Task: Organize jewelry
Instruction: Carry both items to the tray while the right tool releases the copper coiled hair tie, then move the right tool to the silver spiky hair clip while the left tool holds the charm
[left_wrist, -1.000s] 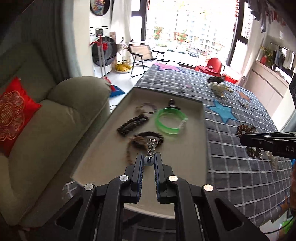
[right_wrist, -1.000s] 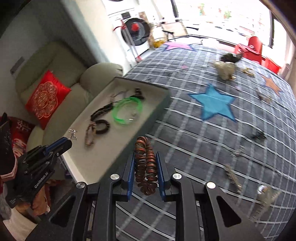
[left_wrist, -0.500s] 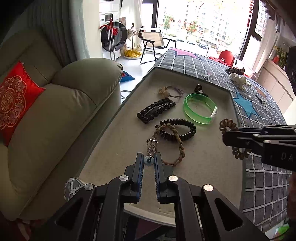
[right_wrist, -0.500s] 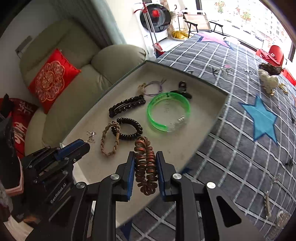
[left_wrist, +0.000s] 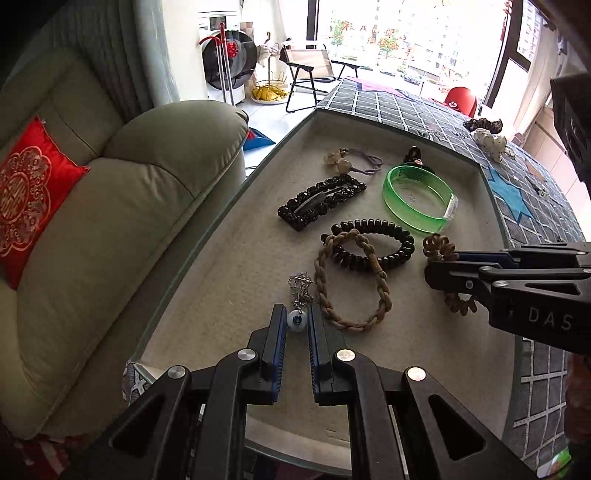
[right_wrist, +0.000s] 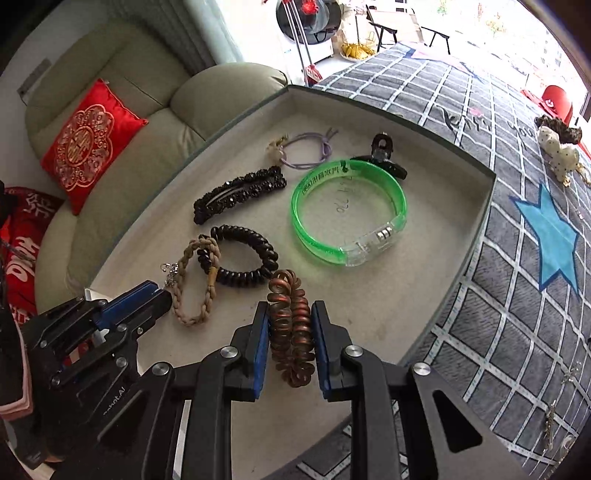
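The left claw (left_wrist: 297, 320) is pinched nearly closed on a small round blue-and-white bead pendant (left_wrist: 296, 319), whose silver chain charm (left_wrist: 301, 288) trails onto the floor of the shallow beige felt-lined tray (left_wrist: 229, 273). It sits near the tray's front left rim, just beside a braided tan cord bracelet (left_wrist: 351, 280) that overlaps a black spiral coil hair tie (left_wrist: 373, 245).

The right claw (right_wrist: 290, 332) grips a brown copper-toned spiral coil hair tie (right_wrist: 290, 328) between its blue pads, narrowly open around it, above the tray's front middle. Bare felt lies to its right, up to the tray's right wall.

Farther back lie a translucent green plastic bangle (right_wrist: 347, 218), a black beaded hair clip (right_wrist: 240, 194) and a lilac elastic hair band (right_wrist: 306, 151). The tray rests on a grey checked cloth (right_wrist: 517, 295).
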